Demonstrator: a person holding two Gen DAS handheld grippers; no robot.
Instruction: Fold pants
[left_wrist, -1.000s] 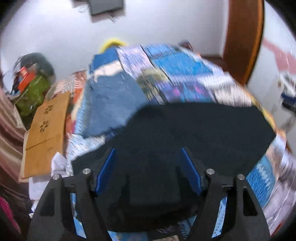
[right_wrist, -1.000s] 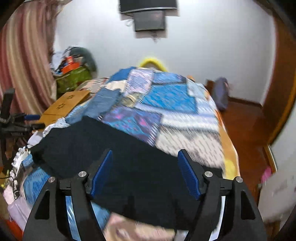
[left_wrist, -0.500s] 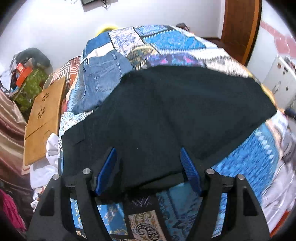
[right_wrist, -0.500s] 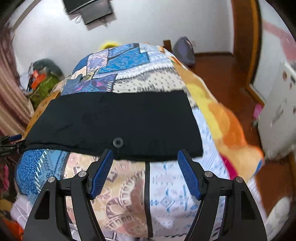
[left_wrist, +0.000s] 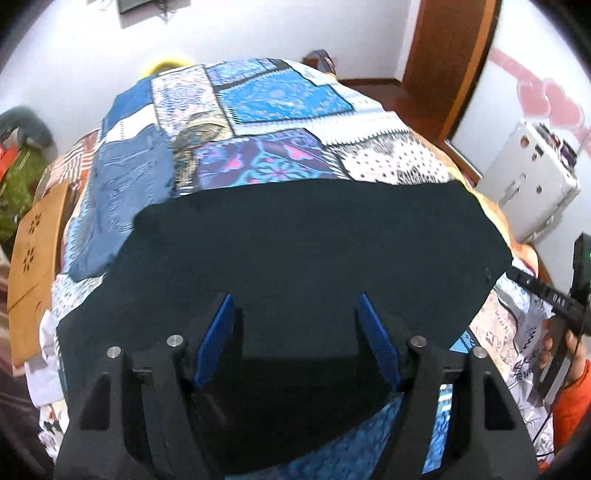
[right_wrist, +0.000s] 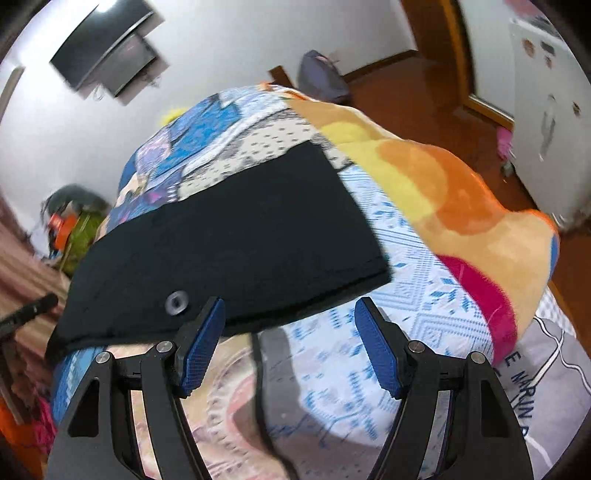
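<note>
- Patchwork bed (left_wrist: 280, 92) filling most of both views, white walls behind, wooden door at upper right of the left view.
- Black pants (left_wrist: 303, 251) spread flat across the bed, filling the middle band of the left view; long axis running left to right in that frame.
- Same pants (right_wrist: 229, 236) in the right view as a dark slab slanting from lower left up to the centre, squared end toward the right, button (right_wrist: 176, 302) near the lower edge.
- Blue jeans (left_wrist: 125, 192) lying at upper left of the left view, partly tucked under the black cloth's far edge.
- Left hand-held gripper (left_wrist: 297, 334) spread wide, nothing between the blue pads, poised right over the near edge of the pants at bottom centre.
- Right hand-held gripper (right_wrist: 288, 345) likewise spread and empty, hanging just below the pants' lower edge; left pad close to the hem, right pad over bare bedding.
- Judged: both nearly level with the near long edge, left one nearer the cloth; likely calls for pinching that edge and carrying it across the short way.
</note>
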